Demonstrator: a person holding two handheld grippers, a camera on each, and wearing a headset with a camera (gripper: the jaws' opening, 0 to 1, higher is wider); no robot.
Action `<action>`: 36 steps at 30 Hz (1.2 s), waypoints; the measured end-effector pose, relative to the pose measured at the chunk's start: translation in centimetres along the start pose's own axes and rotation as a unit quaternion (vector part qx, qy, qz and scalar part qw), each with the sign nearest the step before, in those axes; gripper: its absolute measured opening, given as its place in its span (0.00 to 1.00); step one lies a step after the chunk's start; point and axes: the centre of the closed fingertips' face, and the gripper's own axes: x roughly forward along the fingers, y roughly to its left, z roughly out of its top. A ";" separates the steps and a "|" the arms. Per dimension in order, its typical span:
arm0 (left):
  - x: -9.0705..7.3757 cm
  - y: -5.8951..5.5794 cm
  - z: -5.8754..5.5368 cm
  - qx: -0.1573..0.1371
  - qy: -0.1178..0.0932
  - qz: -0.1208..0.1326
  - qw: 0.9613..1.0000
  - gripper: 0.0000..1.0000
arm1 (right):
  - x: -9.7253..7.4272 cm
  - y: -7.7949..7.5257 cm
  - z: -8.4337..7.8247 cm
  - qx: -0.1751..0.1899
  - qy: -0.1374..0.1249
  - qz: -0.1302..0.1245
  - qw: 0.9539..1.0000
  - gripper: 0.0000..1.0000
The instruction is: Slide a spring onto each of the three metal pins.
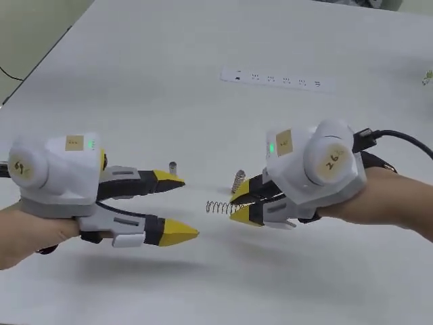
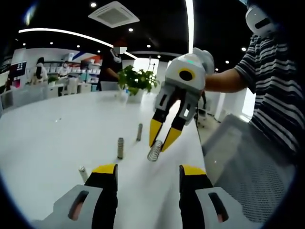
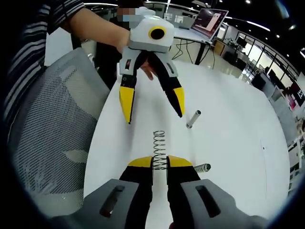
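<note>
Spring (image 1: pixel 218 206): one, roughly level and low over the table (image 1: pixel 203 54). Its right end is clamped between the jaws of the right gripper (image 1: pixel 237 206), and the rest sticks out leftward toward the left gripper (image 1: pixel 177 206). In the right gripper view we see the coils run straight out from between the yellow tips. We cannot tell whether the free end touches the table.

Pins: three, upright, in a row on the far side of the gap between the grippers.
- Left pin (image 2: pixel 83 174): short and bare, just beside the left gripper's far tip.
- Middle pin (image 2: pixel 120 148): near the spring's free end but apart from it.
- Right pin (image 2: pixel 139 132): beside the right gripper's tips.
- The middle and right pins both look ribbed, as if coils sit on them, but they are too small for us to be sure.

Left gripper: jaws wide apart, holding nothing, tips pointing right.

Right gripper: jaws drawn together on the spring, tips pointing left, facing the other pair.

Surroundings:
- Power strip (image 1: pixel 277 79), white, far on the table.
- Mesh chair (image 3: pixel 52 119) at the near edge.
- Striped sleeve (image 2: pixel 271 81) behind the right gripper.
- Plant (image 2: pixel 138 78) at the table's right end.
</note>
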 end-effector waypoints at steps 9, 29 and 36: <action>1.7 -0.6 0.8 0.002 -0.008 -0.020 1.000 0.34 | 0.1 0.5 0.3 -0.003 0.004 0.000 1.000 0.07; 3.0 -2.2 0.8 0.009 -0.011 -0.051 0.999 0.08 | -0.5 1.1 0.8 -0.008 0.003 -0.001 1.000 0.07; 3.0 -2.4 0.8 0.013 -0.013 -0.054 0.998 0.04 | -0.6 1.2 0.8 -0.009 0.003 0.000 1.000 0.07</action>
